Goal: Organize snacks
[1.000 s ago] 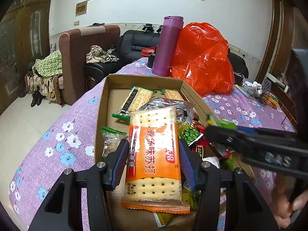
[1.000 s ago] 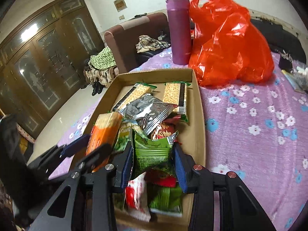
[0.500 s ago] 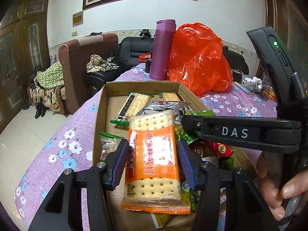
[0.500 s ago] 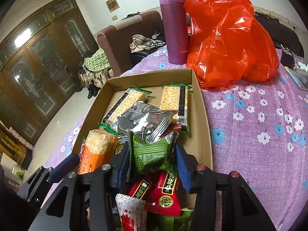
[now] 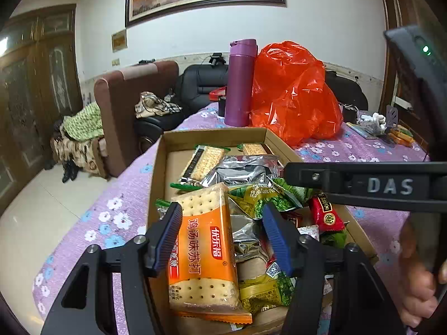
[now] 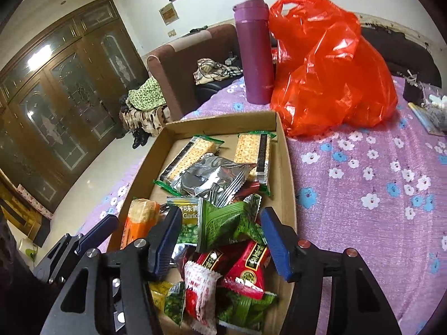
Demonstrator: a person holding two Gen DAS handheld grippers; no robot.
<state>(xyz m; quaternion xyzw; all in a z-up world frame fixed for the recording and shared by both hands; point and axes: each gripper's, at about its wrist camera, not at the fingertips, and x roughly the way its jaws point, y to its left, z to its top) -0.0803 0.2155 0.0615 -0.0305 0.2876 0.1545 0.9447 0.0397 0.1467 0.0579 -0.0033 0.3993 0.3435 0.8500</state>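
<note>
A shallow cardboard box (image 5: pixel 215 136) (image 6: pixel 285 167) on the purple flowered cloth holds several snack packets. My left gripper (image 5: pixel 223 237) is open; the orange cracker pack (image 5: pixel 204 248) lies in the box between its fingers, tilted against the left one. My right gripper (image 6: pixel 220 240) is open above a folded green packet (image 6: pixel 223 223) and red packets (image 6: pixel 245 265). The orange pack shows in the right wrist view (image 6: pixel 139 220), with the left gripper (image 6: pixel 92 237) beside it. Cracker packs (image 6: pixel 251 153) and a silver packet (image 6: pixel 212 176) lie farther back.
A purple flask (image 5: pixel 240 83) (image 6: pixel 255 53) and a red plastic bag (image 5: pixel 293 95) (image 6: pixel 329 67) stand behind the box. Small items (image 5: pixel 374 128) lie at the far right. Sofas (image 5: pixel 125 106) stand beyond the table's left edge.
Both grippers have opened wider. The orange cracker pack and the green packet are let go and rest in the box. The right gripper has pulled back a little, above the box.
</note>
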